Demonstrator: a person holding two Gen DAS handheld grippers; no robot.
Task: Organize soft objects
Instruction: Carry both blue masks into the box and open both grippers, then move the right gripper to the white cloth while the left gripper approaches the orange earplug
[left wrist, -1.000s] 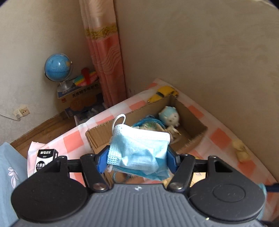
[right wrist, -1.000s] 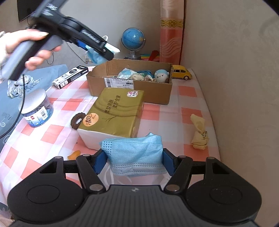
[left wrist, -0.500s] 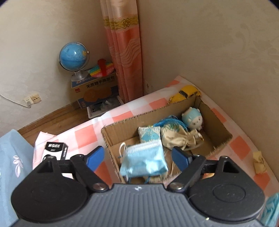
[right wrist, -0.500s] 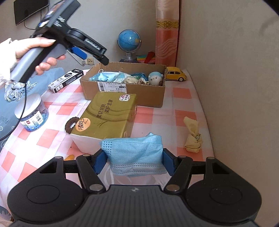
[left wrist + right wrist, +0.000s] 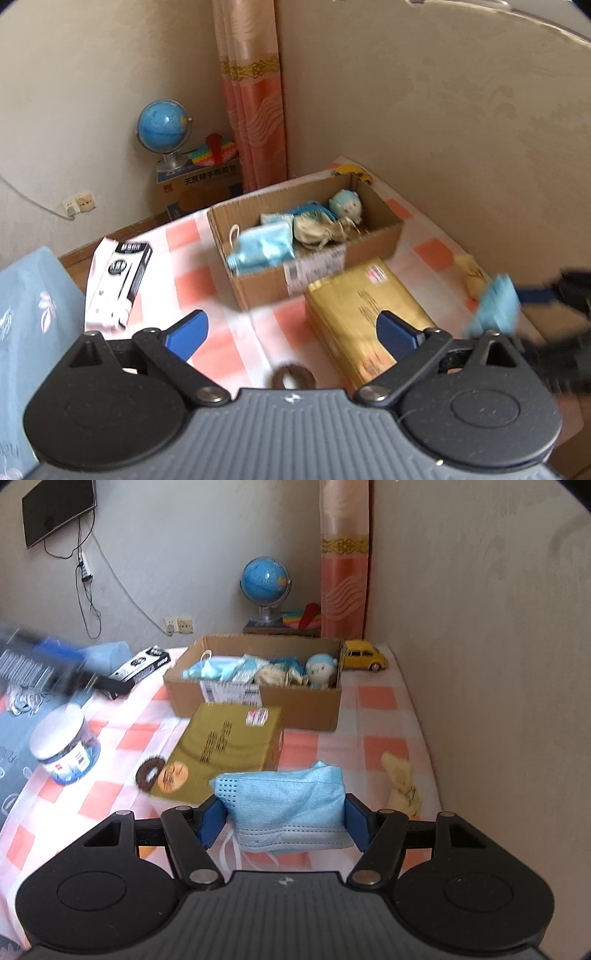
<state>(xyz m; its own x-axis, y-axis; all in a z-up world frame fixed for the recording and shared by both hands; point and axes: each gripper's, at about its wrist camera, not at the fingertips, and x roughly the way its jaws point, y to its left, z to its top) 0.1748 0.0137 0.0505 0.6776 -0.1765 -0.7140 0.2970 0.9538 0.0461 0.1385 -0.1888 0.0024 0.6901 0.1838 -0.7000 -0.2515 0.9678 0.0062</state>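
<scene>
Right wrist view: right gripper (image 5: 282, 818) clamped on a folded pale-blue face mask (image 5: 284, 808), low above the checked cloth, short of the open brown cardboard box (image 5: 258, 701). Left gripper (image 5: 291, 332) spread wide, empty. Another blue mask (image 5: 264, 247) lying inside box. Likely step: carrying. Next: lift over gold carton (image 5: 225, 749), release inside box.

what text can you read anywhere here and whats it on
"无鼠标手撕混蛋" roughly, on the storage box under the globe; the characters are blurred, so uncertain.
Gold box: dark vertical characters and a red-and-white sticker, too blurred to read.
Carton shipping label: barcode only, unreadable.
Black box and jar: print too blurred.
</scene>
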